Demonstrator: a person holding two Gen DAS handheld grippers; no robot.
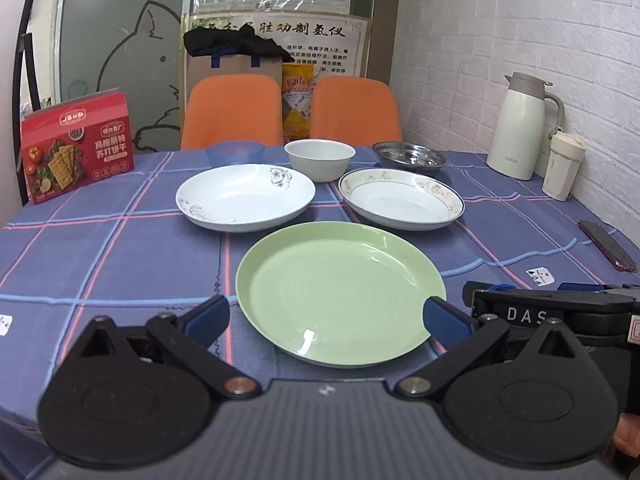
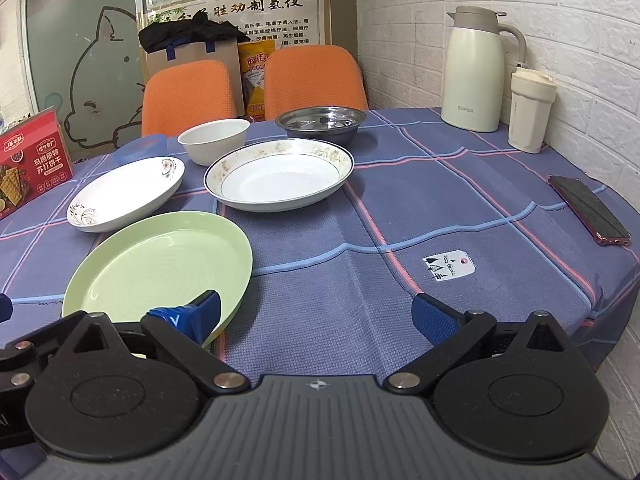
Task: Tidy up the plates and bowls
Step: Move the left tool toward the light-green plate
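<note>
Nothing stacked yet — every plate and bowl sits apart on the worktop.

Nearest, the left gripper (image 1: 327, 320) has its jaws spread wide either side of the green plate (image 1: 340, 292) at lower centre, holding nothing; the right gripper (image 2: 316, 314) is likewise wide open and empty, one finger over that plate's rim at lower left of its view. Behind lie the white plate with a flower sprig (image 1: 245, 196) and the gold-rimmed plate (image 1: 401, 199), then the blue bowl (image 1: 235, 153), white bowl (image 1: 321, 159) and steel bowl (image 1: 409, 156) — all still to be gathered, I judge. Writing: "DAS" on the right gripper's body at lower right of the left view; "SUPOR" on the cream flask (image 2: 474, 70); Chinese print on the red cracker box (image 1: 76, 146) and the wall poster (image 1: 280, 36), too small to read surely.
</note>
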